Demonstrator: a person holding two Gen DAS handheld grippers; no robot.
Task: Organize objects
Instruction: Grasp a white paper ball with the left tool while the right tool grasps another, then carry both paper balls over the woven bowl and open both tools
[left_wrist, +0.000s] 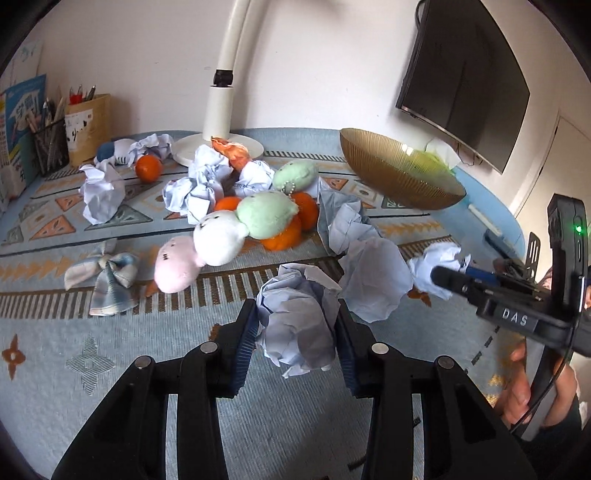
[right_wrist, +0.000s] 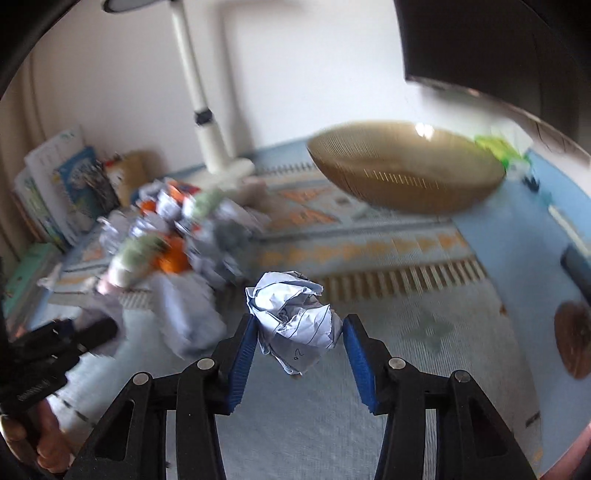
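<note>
My left claw (left_wrist: 295, 325) is clenched on a crumpled ball of pale blue-white paper (left_wrist: 297, 325), both ribbed blue pads pressing its sides, held just above the patterned light-blue woven cloth (left_wrist: 110, 369) that covers the table. My right claw (right_wrist: 299, 332) grips a smaller crumpled wad of lined white paper (right_wrist: 291, 317) the same way, one pad on each side; in the left view that claw comes in from the cloth's right edge with the wad at its tip.

Just beyond my left claw lie two more loose paper balls (left_wrist: 373, 280), side by side. Further in, mid-cloth, sits a heap: pink, white and green plush toys (left_wrist: 218, 240) lying against orange mandarins (left_wrist: 284, 236), with more crumpled paper behind them. A blue-and-white fabric bow (left_wrist: 105, 277) lies toward the left edge. A ribbed amber glass bowl (left_wrist: 399, 173) stands near the far right corner, and a white lamp base (left_wrist: 218, 147) at the far edge.
</note>
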